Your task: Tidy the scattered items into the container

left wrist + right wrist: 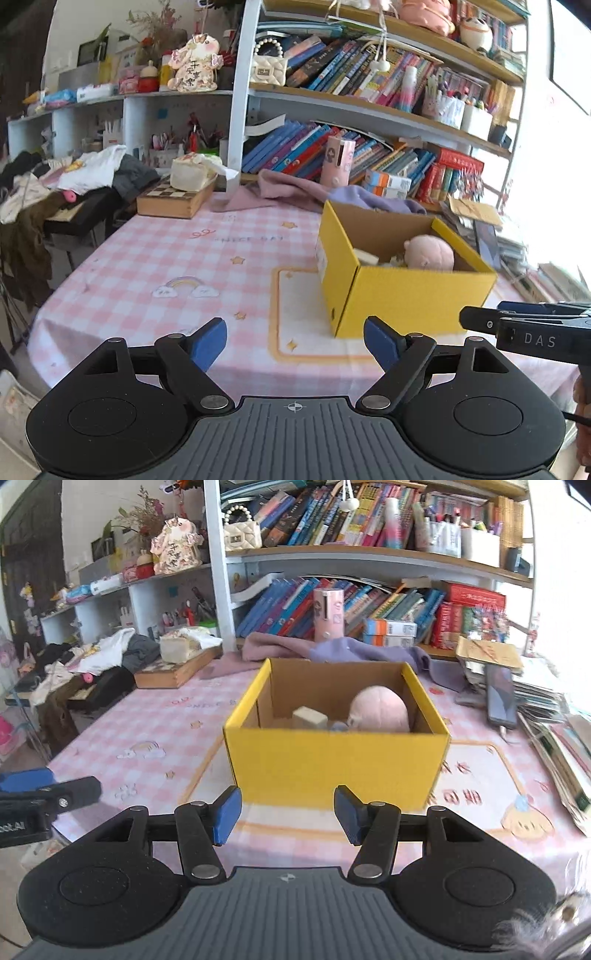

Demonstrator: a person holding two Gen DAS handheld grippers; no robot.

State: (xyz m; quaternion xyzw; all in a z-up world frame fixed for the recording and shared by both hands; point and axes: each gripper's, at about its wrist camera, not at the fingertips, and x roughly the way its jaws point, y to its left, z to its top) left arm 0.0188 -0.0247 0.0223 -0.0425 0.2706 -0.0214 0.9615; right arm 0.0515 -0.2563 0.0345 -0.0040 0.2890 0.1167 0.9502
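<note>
A yellow cardboard box (406, 291) stands on the pink checked tablecloth (155, 258); in the right wrist view the box (336, 760) is straight ahead. Inside it lie a pink plush toy (430, 253) (378, 709), a beige block (309, 716) and a small bluish item (338, 726). My left gripper (295, 345) is open and empty, hovering over the near table edge left of the box. My right gripper (288, 818) is open and empty, just in front of the box; it shows from the side in the left wrist view (517, 321).
A purple cloth (369, 651) lies behind the box. A wooden chessboard box (173, 199) carrying a beige bundle sits at the far left. Stacked books and a phone (500, 696) lie at the right. Bookshelves (369, 107) rise behind. Clothes (85, 173) pile beyond the left edge.
</note>
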